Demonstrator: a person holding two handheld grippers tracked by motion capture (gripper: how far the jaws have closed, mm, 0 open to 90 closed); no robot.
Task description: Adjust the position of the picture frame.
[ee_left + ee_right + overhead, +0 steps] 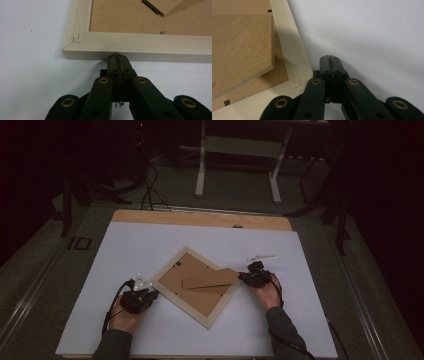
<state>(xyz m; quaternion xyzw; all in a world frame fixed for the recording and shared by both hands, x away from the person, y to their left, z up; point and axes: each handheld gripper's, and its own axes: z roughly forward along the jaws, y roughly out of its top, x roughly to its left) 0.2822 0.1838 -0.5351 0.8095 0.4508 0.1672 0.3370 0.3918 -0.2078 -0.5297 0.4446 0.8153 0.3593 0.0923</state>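
Note:
A pale wooden picture frame [165, 286] lies face down and turned like a diamond on the white table [140, 245], its brown backing board [192, 280] up. A brown stand flap [210, 279] lies across the back. My left gripper [154, 293] is shut, its tips against the frame's left edge [140, 47] near a corner. My right gripper [242, 277] is shut too, beside the frame's right corner [294, 75], just off the rail. Nothing is held between either pair of jaws. In the right gripper view the flap [239, 47] stands a little above the backing.
A small dark clip [150, 6] sits on the backing board. A wooden strip [200, 217] borders the table's far edge. Beyond it stand a white table base [237, 160] and cables [150, 190] on a dark floor. White surface lies open all around the frame.

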